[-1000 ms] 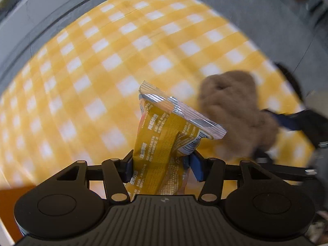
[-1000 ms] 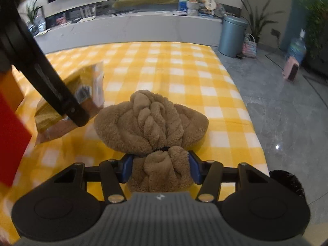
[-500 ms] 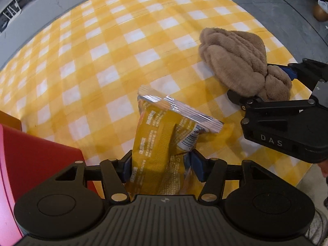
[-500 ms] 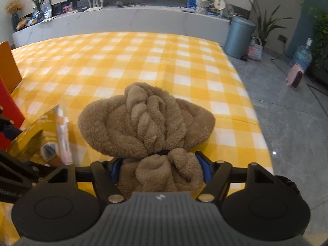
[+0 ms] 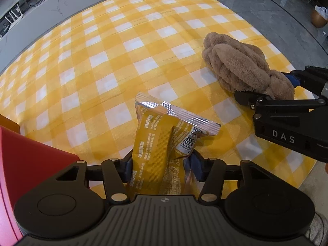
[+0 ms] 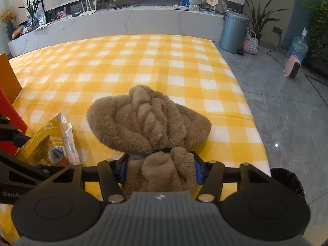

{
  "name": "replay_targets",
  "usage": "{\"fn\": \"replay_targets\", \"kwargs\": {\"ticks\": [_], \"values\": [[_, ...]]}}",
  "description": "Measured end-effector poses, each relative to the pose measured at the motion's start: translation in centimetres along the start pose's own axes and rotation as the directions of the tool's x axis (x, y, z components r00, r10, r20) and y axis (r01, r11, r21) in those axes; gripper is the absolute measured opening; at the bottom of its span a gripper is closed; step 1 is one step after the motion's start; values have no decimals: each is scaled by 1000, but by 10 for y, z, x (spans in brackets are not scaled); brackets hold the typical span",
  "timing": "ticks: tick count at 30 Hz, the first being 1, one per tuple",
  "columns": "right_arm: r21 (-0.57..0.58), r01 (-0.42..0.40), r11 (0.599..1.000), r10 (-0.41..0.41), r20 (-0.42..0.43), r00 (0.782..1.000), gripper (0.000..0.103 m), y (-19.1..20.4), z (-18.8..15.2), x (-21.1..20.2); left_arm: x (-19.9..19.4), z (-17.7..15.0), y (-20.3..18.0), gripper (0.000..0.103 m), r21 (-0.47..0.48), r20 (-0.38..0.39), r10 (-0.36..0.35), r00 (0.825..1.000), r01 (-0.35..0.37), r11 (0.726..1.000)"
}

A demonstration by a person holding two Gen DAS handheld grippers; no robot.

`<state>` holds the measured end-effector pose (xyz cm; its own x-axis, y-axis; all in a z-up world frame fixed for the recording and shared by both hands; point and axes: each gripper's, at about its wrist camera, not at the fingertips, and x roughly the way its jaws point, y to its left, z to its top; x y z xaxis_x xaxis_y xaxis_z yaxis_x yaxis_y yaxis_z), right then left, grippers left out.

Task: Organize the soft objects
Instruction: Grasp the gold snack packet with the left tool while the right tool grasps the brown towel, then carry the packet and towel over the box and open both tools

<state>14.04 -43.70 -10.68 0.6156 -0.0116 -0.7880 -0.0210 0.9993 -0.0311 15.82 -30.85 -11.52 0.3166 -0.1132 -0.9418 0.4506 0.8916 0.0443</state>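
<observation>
Brown fluffy hat [image 6: 147,121] lies on a yellow checked cloth [image 6: 143,61], its knotted end pinched between the right gripper [image 6: 160,169], whose jaws have just narrowed on it. Just left of it, the left gripper [image 5: 160,165] holds a yellow snack packet [image 5: 162,143] upright, jaws also just narrowed. A red box [image 5: 30,160] stands at far left.

Yellow snack packet [image 5: 162,143] (silver-crimped top) between left gripper [image 5: 161,165] pads, seemingly pinched, above checked cloth [image 5: 106,57].
</observation>
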Motion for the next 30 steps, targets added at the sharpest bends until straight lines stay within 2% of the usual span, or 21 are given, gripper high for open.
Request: {"fn": "replay_targets", "kwargs": {"ticks": [5, 9, 13, 16, 19, 23, 25, 28, 30], "values": [[21, -5, 1000, 5, 23, 1000, 56, 0, 1, -4, -19, -4, -3, 61, 7, 59, -19, 998, 19, 1000], [63, -30, 998, 24, 92, 995, 56, -3, 2, -18, -45, -6, -4, 61, -12, 127, -39, 991, 41, 999], [161, -85, 983, 51, 203, 978, 56, -10, 8, -42, -92, -11, -1, 61, -17, 228, -97, 969, 104, 994], [199, -156, 967, 87, 315, 945, 55, -8, 13, -66, -133, -18, 11, 61, -15, 303, -129, 944, 140, 990], [191, -216, 957, 118, 424, 898, 55, 5, 22, -94, -174, -30, 34, 61, -29, 374, -131, 918, 152, 988], [113, -285, 952, 182, 538, 823, 55, 37, 37, -132, -220, -58, 79, 61, -70, 461, -83, 883, 130, 989], [80, -302, 950, 203, 576, 792, 55, 59, 46, -149, -236, -74, 106, 61, -111, 482, -34, 875, 99, 989], [18, -299, 954, 233, 584, 778, 55, 101, 63, -167, -249, -99, 145, 61, -175, 497, 45, 866, 49, 983], [-44, -298, 954, 267, 581, 769, 55, 135, 74, -173, -250, -112, 168, 61, -232, 485, 104, 869, 13, 973]]}}
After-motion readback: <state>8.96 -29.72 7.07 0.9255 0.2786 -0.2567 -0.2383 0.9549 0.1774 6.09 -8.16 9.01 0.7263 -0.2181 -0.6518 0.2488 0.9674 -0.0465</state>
